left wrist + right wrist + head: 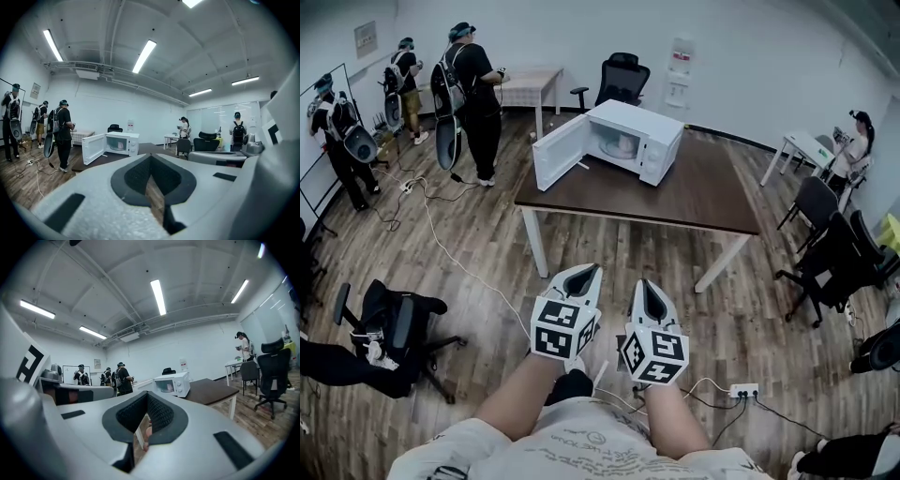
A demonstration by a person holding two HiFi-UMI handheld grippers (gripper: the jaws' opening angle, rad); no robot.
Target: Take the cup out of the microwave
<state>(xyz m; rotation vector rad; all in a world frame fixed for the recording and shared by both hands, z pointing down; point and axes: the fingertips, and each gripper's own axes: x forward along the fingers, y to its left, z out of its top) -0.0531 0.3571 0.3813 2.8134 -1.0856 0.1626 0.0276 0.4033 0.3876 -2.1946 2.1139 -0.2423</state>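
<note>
Both left hand-held gripper [591,270] and right hand-held gripper [644,284] are closed, empty; cup [623,143] sits inside microwave [639,120].

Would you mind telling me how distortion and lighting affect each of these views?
Head view: fisheye bends the walls; the microwave is sharp. Left gripper view: dark round vignette, glaring ceiling lights. Right gripper view: same vignette, even lighting.

A dark brown rectangular table with white legs [694,197] stands on the wood-plank floor [487,244]. Behind it sits a black office chair [623,77], with a small white table [530,86] to its left. People wearing backpacks [473,94] stand at the left, and another person [861,141] at the right, near black chairs [830,253]. A white power strip [743,390] lies on the floor.
</note>
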